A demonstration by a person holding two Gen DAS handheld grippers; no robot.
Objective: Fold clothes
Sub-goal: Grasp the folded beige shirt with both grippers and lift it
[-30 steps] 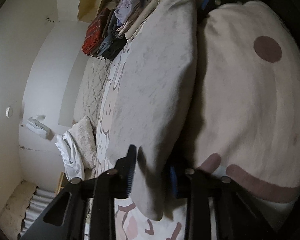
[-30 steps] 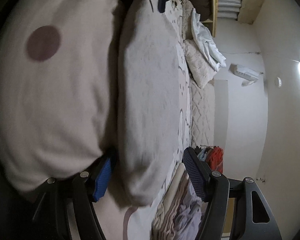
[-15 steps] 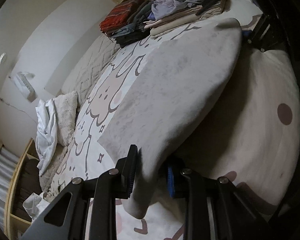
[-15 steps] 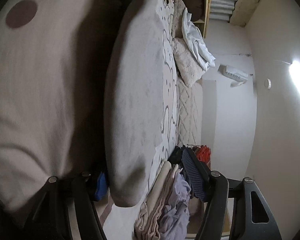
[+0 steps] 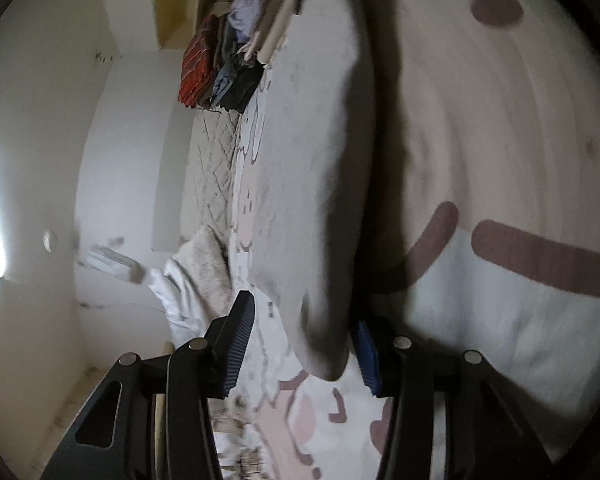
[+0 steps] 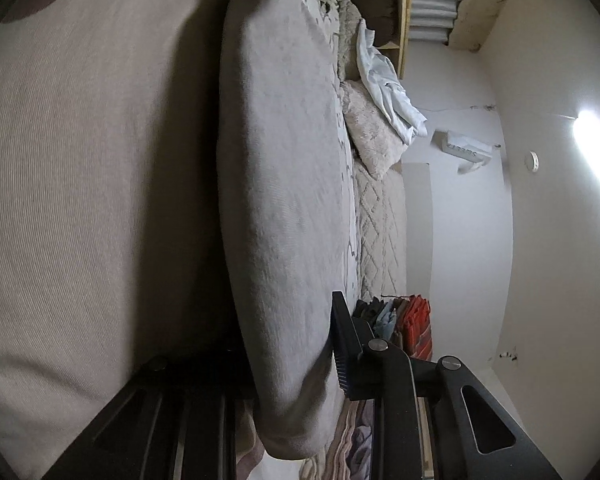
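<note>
You stretch the soft grey fleece garment (image 5: 312,168) between both tools above the bed (image 5: 256,152), keeping it taut for folding: left tool (image 5: 300,344) opening around its corner (pads apart), right tool (image 6: 296,364) closing on the other.

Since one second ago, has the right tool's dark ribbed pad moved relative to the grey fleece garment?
Yes. The ribbed pad has closed in from near the red folded clothes and now touches the grey fleece garment.
</note>
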